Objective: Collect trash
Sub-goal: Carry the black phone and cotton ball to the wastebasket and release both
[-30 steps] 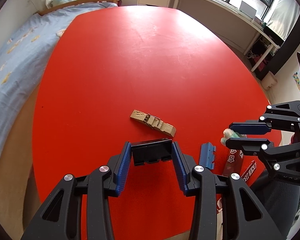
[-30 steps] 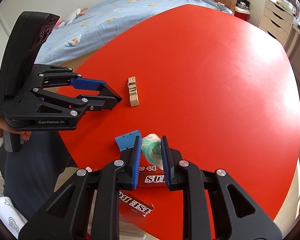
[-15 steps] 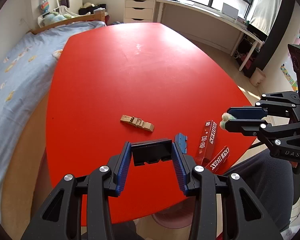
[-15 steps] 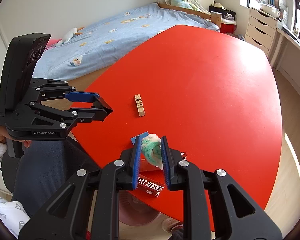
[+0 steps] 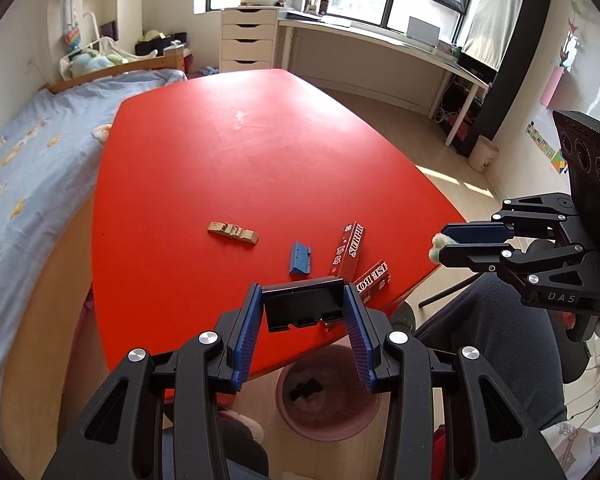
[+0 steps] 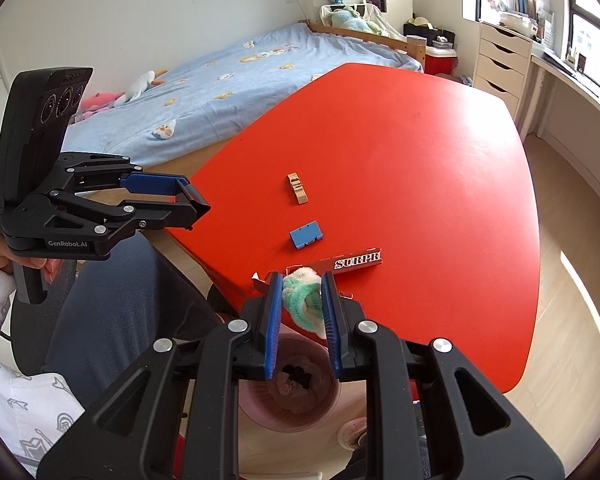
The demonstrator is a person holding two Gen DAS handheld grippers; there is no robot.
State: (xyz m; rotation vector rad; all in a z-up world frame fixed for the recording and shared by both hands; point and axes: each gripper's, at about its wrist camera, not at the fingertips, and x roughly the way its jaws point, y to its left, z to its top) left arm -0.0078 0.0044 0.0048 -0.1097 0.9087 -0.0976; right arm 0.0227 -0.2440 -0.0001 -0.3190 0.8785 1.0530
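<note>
My left gripper (image 5: 303,307) is shut on a black plastic piece (image 5: 302,307), held over the red table's (image 5: 228,160) near edge. It also shows in the right wrist view (image 6: 192,204). My right gripper (image 6: 301,300) is shut on a green-white crumpled wad (image 6: 304,300), above a pink trash bin (image 6: 260,408) on the floor. The bin also shows in the left wrist view (image 5: 332,420). On the table lie a wooden piece (image 5: 233,233), a blue piece (image 5: 300,257) and two red boxes (image 5: 349,249) (image 5: 374,281).
A bed with a blue cover (image 5: 28,152) stands along the table's left side. A person's legs in dark trousers (image 5: 488,344) are beside the bin. White drawers (image 5: 249,40) and a desk (image 5: 380,44) stand by the far window.
Both grippers have pulled back and up from the table with their loads. The bin on the floor has come into view below them.
</note>
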